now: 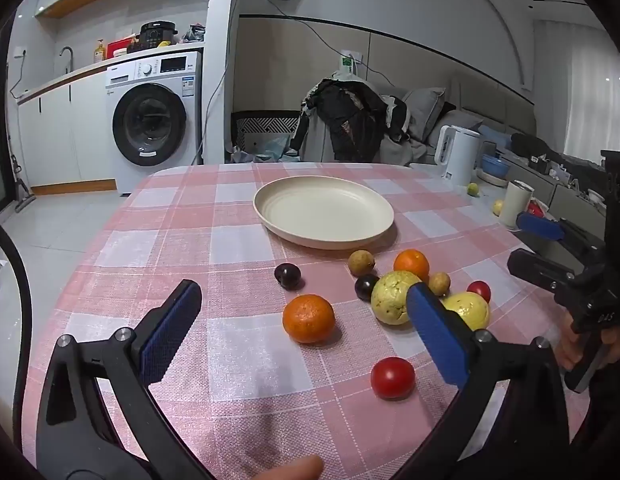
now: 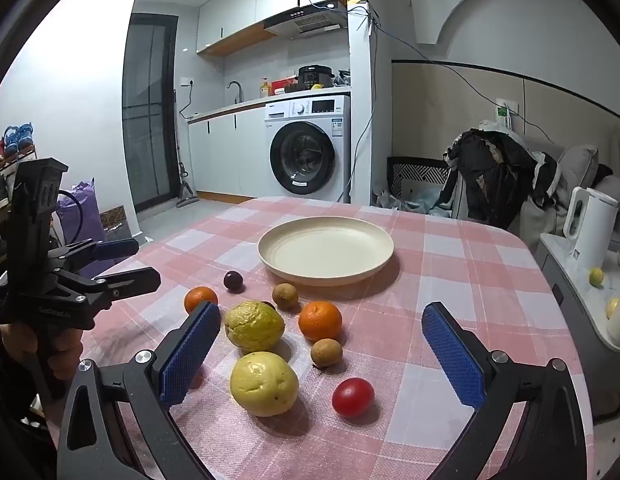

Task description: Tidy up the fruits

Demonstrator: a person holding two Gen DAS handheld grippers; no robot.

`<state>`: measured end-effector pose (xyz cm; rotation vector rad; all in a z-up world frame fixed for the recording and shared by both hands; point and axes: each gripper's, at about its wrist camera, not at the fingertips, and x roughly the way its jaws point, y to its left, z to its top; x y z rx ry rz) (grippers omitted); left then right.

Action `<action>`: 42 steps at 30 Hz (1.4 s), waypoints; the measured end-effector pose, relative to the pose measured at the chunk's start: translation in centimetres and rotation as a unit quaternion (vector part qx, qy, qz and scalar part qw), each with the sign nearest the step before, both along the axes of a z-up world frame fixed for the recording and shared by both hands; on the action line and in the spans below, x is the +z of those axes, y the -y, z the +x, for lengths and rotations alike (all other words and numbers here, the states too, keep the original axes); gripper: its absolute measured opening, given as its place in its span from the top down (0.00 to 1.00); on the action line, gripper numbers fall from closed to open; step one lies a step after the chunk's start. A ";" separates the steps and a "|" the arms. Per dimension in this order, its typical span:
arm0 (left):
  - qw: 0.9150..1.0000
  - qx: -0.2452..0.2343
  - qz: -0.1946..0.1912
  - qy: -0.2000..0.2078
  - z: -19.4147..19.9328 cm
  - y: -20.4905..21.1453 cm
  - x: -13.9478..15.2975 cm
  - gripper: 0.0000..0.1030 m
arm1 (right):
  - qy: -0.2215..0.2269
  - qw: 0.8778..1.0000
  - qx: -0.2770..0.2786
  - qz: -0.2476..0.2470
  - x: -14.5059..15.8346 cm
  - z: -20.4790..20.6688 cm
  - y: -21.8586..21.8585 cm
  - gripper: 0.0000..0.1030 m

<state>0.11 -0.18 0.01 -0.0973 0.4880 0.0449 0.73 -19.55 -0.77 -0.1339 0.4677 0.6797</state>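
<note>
Starting the sort: both tongs stand released and empty, short of the cream plate (image 2: 325, 250), which holds no fruit. Left to right before the plate lie a dark plum (image 2: 233, 280), an orange (image 1: 308, 319), two yellow guavas (image 2: 254, 325), a second orange (image 2: 320, 320) and a red tomato (image 2: 353, 397). The left gripper (image 1: 304, 328) frames the near orange; the right gripper (image 2: 321, 354) frames the guavas. Closing gently on one round fruit at its widest part would likely prevent rolling.
</note>
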 end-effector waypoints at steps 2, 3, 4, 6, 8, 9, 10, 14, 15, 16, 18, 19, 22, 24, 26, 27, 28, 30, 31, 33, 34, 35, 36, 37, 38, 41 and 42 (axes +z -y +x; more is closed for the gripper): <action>1.000 -0.003 -0.001 0.001 0.3 0.5 -0.2 0.01 | 0.018 1.000 0.001 -0.001 -0.1 -0.6 -0.2 0.00; 1.000 -0.003 -0.001 0.002 0.3 0.6 -0.2 0.01 | 0.022 1.000 0.002 -0.002 -0.2 -0.7 -0.1 0.00; 1.000 -0.003 -0.001 0.002 0.3 0.6 -0.2 0.01 | 0.022 1.000 0.002 -0.001 -0.2 -0.8 -0.2 0.00; 1.000 -0.002 0.000 0.001 0.2 0.5 0.2 0.01 | 0.019 1.000 0.005 0.000 0.0 -0.4 0.1 0.00; 1.000 -0.003 -0.001 0.000 0.3 0.6 0.3 0.01 | 0.018 1.000 0.005 0.000 -0.2 -0.4 0.0 0.00; 1.000 -0.004 -0.003 -0.001 0.3 0.6 0.3 0.01 | 0.020 1.000 0.006 0.003 -0.3 -0.5 0.2 0.00; 1.000 -0.003 -0.003 -0.001 0.3 0.5 0.2 0.01 | 0.019 1.000 0.006 0.003 -0.3 -0.5 0.2 0.00; 1.000 -0.002 -0.003 0.000 -0.1 -0.1 -0.2 0.01 | 0.019 1.000 0.006 0.003 -0.1 -0.5 0.1 0.00; 1.000 -0.002 -0.002 -0.001 0.0 0.0 -0.2 0.01 | 0.018 1.000 0.007 0.004 -0.1 -0.5 0.2 0.00; 1.000 -0.002 -0.002 -0.001 -0.1 -0.1 -0.1 0.01 | 0.018 1.000 0.008 0.004 -0.1 -0.4 0.2 0.00; 1.000 -0.002 -0.002 -0.001 0.0 -0.1 -0.2 0.01 | 0.018 1.000 0.008 0.004 0.0 -0.5 0.0 0.00; 1.000 -0.002 -0.001 -0.001 0.0 -0.1 -0.2 0.01 | 0.018 1.000 0.008 0.004 0.0 -0.5 0.0 0.00; 1.000 -0.002 -0.001 -0.001 0.0 -0.1 -0.2 0.01 | 0.018 1.000 0.008 0.004 -0.1 -0.5 0.0 0.00; 1.000 -0.002 -0.001 -0.002 0.0 0.0 -0.2 0.01 | 0.019 1.000 0.008 0.004 -0.1 -0.5 0.0 0.00; 1.000 -0.002 -0.001 -0.002 0.0 0.0 -0.2 0.01 | 0.018 1.000 0.008 0.003 -0.1 -0.5 -0.1 0.00; 1.000 -0.002 0.000 -0.001 0.0 -0.1 -0.2 0.01 | 0.018 1.000 0.008 0.003 -0.1 -0.5 -0.1 0.00; 1.000 -0.002 0.000 -0.002 0.0 0.0 -0.1 0.01 | 0.018 1.000 0.008 0.003 -0.1 -0.5 0.0 0.00; 1.000 -0.002 0.001 -0.002 0.0 0.0 -0.2 0.01 | 0.019 1.000 0.008 0.004 -0.2 -0.5 -0.1 0.00; 1.000 -0.002 0.001 -0.002 0.0 0.0 -0.2 0.01 | 0.019 1.000 0.008 0.004 -0.1 -0.6 0.0 0.00; 1.000 -0.001 0.001 -0.002 0.0 0.0 -0.1 0.01 | 0.019 1.000 0.008 0.003 -0.1 -0.6 0.0 0.00; 1.000 -0.002 0.001 -0.002 0.0 0.0 -0.2 0.01 | 0.019 1.000 0.008 0.003 -0.2 -0.5 -0.1 0.00; 1.000 -0.002 0.001 -0.002 0.0 0.0 -0.1 0.01 | 0.019 1.000 0.008 0.003 -0.2 -0.6 -0.1 0.00; 1.000 -0.001 0.001 -0.002 0.0 0.0 -0.1 0.01 | 0.019 1.000 0.008 0.003 -0.2 -0.6 -0.1 0.00; 1.000 -0.001 0.001 -0.002 0.0 0.0 -0.1 0.01 | 0.019 1.000 0.008 0.003 -0.1 -0.6 0.0 0.00; 1.000 -0.002 0.002 -0.001 0.0 0.0 -0.1 0.01 | 0.019 1.000 0.008 0.003 -0.1 -0.5 0.0 0.00; 1.000 -0.001 0.001 -0.002 0.0 0.0 -0.1 0.01 | 0.019 1.000 0.008 0.003 -0.1 -0.6 0.0 0.00; 1.000 -0.001 0.001 -0.002 0.0 0.0 -0.1 0.01 | 0.019 1.000 0.008 0.003 -0.1 -0.6 0.0 0.00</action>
